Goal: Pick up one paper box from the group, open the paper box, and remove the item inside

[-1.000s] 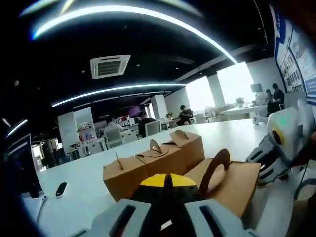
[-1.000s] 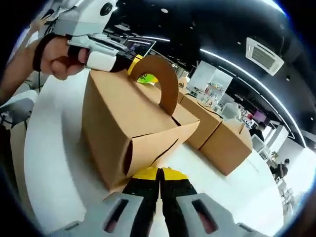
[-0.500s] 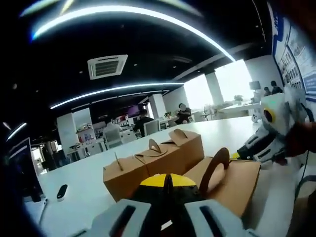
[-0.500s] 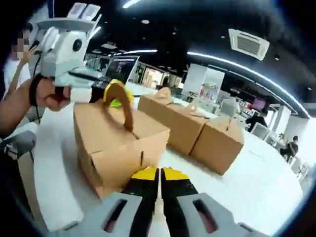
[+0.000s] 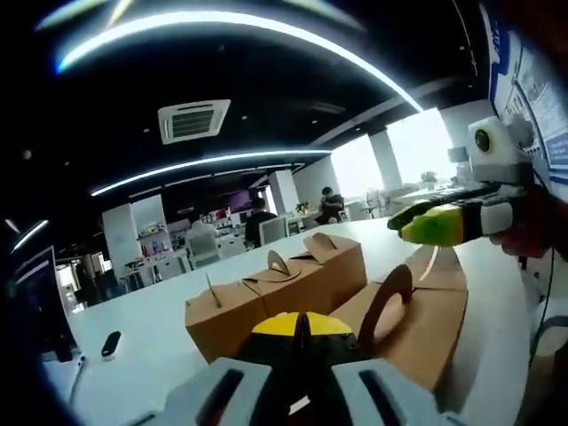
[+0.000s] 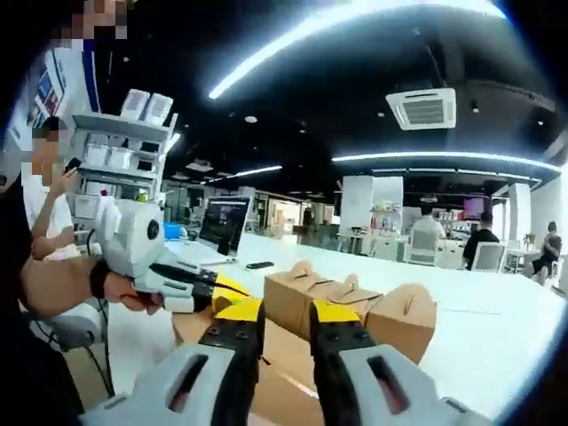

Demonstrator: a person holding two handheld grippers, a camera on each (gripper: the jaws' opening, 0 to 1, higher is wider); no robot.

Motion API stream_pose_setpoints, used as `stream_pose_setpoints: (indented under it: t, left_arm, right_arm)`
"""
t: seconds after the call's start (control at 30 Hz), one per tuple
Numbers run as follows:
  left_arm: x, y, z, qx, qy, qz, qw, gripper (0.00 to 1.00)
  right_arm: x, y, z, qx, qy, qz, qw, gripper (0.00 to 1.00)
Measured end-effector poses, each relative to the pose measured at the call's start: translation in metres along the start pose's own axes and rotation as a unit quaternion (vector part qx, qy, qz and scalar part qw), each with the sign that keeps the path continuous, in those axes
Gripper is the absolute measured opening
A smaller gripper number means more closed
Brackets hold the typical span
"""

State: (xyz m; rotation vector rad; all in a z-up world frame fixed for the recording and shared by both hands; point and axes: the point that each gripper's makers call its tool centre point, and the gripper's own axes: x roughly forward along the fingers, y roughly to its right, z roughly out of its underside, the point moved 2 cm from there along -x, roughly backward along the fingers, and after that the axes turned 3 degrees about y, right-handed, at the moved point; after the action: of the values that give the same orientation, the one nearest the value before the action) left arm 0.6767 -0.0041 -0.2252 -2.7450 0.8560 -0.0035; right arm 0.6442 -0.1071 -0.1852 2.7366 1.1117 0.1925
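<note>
A brown paper box (image 5: 417,330) with an arched handle (image 5: 388,300) lies on the white table right behind my left gripper (image 5: 302,324), which is shut on its near edge. The box's far end flap (image 5: 441,266) stands up. My right gripper (image 5: 417,226) hovers just above that flap, coming in from the right. In the right gripper view my right gripper (image 6: 287,312) is open above the box (image 6: 284,359), nothing between its fingers. A hand holds the left gripper (image 6: 229,286) at the box's far end. Three more closed boxes (image 6: 355,306) stand in a row behind.
The row of boxes (image 5: 284,293) stands to the left of the held one. The white table (image 5: 142,333) carries a small black device (image 5: 110,340), a laptop (image 6: 222,229) and a phone (image 6: 259,264). A person (image 6: 40,235) stands at the left; others sit at far desks.
My right gripper has let go of the box's end, risen above it and opened. The end flap now stands up. The left gripper has kept still.
</note>
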Motion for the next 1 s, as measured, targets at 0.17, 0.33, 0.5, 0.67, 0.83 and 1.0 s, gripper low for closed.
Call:
stream_pose_setpoints:
  t: [0.17, 0.33, 0.5, 0.67, 0.83, 1.0]
  left_arm:
    - [0.0, 0.0, 0.0, 0.001, -0.002, 0.0, 1.0, 0.04]
    - [0.0, 0.0, 0.0, 0.0, -0.001, 0.0, 1.0, 0.04]
    - [0.0, 0.0, 0.0, 0.003, -0.003, 0.0, 1.0, 0.04]
    - [0.0, 0.001, 0.0, 0.003, -0.001, -0.002, 1.0, 0.04]
    - [-0.001, 0.001, 0.0, 0.002, 0.001, -0.001, 1.0, 0.04]
    - [-0.001, 0.001, 0.0, 0.002, 0.0, 0.001, 1.0, 0.04]
  right_arm:
    - [0.011, -0.029, 0.002, -0.205, -0.047, -0.017, 0.9774, 0.37]
    - [0.016, -0.047, 0.002, -0.39, -0.072, -0.002, 0.9181, 0.32]
    - [0.023, -0.056, 0.001, -0.514, -0.095, 0.014, 0.8526, 0.31]
    - [0.027, -0.049, 0.007, -0.58, -0.117, 0.027, 0.8061, 0.3]
    - [0.023, -0.045, 0.001, -0.575, -0.1, 0.046, 0.8105, 0.31]
    - [0.023, -0.047, -0.004, -0.598, -0.09, 0.061, 0.7937, 0.34]
